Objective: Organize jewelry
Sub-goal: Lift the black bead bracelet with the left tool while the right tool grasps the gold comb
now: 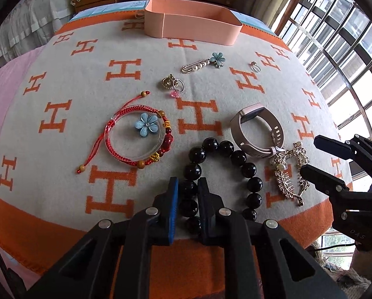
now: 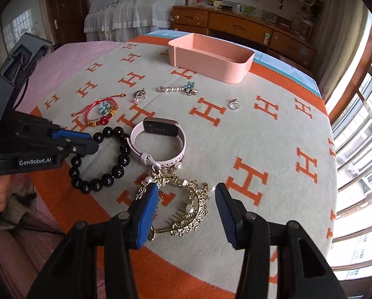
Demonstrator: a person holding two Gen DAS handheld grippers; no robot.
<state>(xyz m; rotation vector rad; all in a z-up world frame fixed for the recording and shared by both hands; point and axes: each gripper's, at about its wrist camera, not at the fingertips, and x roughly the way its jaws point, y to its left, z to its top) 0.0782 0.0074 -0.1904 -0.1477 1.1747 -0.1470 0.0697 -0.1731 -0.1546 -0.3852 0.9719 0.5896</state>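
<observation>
Orange-and-cream H-pattern blanket (image 1: pixel 126 57) under everything. L to R: red cord bracelet (image 1: pixel 138 137) w/ blue flower charm (image 1: pixel 146 123) inside it, then black bead bracelet (image 1: pixel 225 169); my left gripper (image 1: pixel 188 191) is clamped on its beads. Pink smartwatch (image 2: pixel 158 142) just beside the beads. Gold pearl hair comb (image 2: pixel 186 204) sits between my right gripper (image 2: pixel 187 194) fingers, set wide apart. Pink box (image 2: pixel 211 59) at far edge.

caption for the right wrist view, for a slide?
Open right gripper poised over gold hair comb; left gripper on black bead bracelet.
</observation>
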